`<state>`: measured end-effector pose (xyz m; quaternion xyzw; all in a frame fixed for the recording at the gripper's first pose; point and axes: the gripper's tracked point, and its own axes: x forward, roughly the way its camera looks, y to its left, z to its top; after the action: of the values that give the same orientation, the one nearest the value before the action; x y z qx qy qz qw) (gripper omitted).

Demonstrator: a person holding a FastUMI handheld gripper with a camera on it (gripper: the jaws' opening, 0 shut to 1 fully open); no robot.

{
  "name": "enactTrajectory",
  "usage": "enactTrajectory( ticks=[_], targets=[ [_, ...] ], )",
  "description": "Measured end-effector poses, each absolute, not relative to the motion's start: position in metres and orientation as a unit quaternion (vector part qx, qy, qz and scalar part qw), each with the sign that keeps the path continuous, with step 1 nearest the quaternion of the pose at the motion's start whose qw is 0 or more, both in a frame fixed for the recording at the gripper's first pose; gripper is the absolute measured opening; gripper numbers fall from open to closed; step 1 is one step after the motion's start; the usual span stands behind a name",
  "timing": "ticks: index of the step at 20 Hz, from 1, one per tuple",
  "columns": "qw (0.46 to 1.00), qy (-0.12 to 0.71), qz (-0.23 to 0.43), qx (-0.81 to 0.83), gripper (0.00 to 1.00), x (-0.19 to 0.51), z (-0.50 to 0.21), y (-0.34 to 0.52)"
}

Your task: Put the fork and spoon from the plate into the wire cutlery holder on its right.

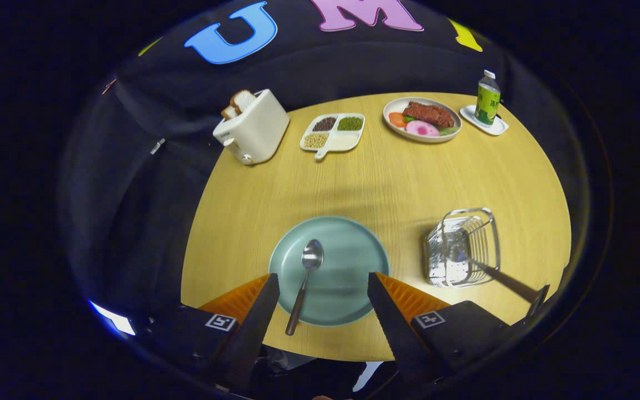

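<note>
Gripper (323,283) wide open above plate (353,261), holding nothing.
Spoon (305,283) lies on plate betw. the fingers, bowl away from them, handle over near rim. Fork (500,278) already stands in wire holder (463,247), just right of plate, handle leaning out twd right finger. Toaster (253,128), snack tray (334,133), food plate (421,119), bottle (487,99) far across table (409,183).

Bare pale wooden tabletop (386,178) lies open between the teal round plate (353,250) and the far dishes; the silver wire cutlery holder (463,247) blocks its right edge, while the gripper (323,283) hangs spread wide.

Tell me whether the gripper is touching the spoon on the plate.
Apart. In the gripper view the open gripper has a finger each side of the spoon, with bare plate between each finger and it.
</note>
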<state>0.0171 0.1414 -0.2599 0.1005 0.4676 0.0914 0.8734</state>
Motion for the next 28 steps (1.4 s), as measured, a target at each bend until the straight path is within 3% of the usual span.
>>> enactTrajectory(
  ticks=[14, 15, 16, 19, 23, 26, 28],
  targets=[
    [0.834, 0.55, 0.041, 0.036, 0.97, 0.002, -0.362, 0.176],
    [0.83, 0.555, 0.039, 0.031, 0.93, 0.0, -0.365, 0.175],
    [0.827, 0.56, 0.038, 0.03, 0.8, 0.001, -0.37, 0.175],
    [0.82, 0.57, 0.033, 0.019, 0.66, -0.004, -0.375, 0.171],
    [0.812, 0.581, 0.043, -0.016, 0.31, -0.004, -0.378, 0.165],
    [0.805, 0.587, 0.076, -0.034, 0.14, 0.003, -0.381, 0.164],
    [0.799, 0.59, 0.104, -0.044, 0.09, 0.002, -0.38, 0.164]
  ],
)
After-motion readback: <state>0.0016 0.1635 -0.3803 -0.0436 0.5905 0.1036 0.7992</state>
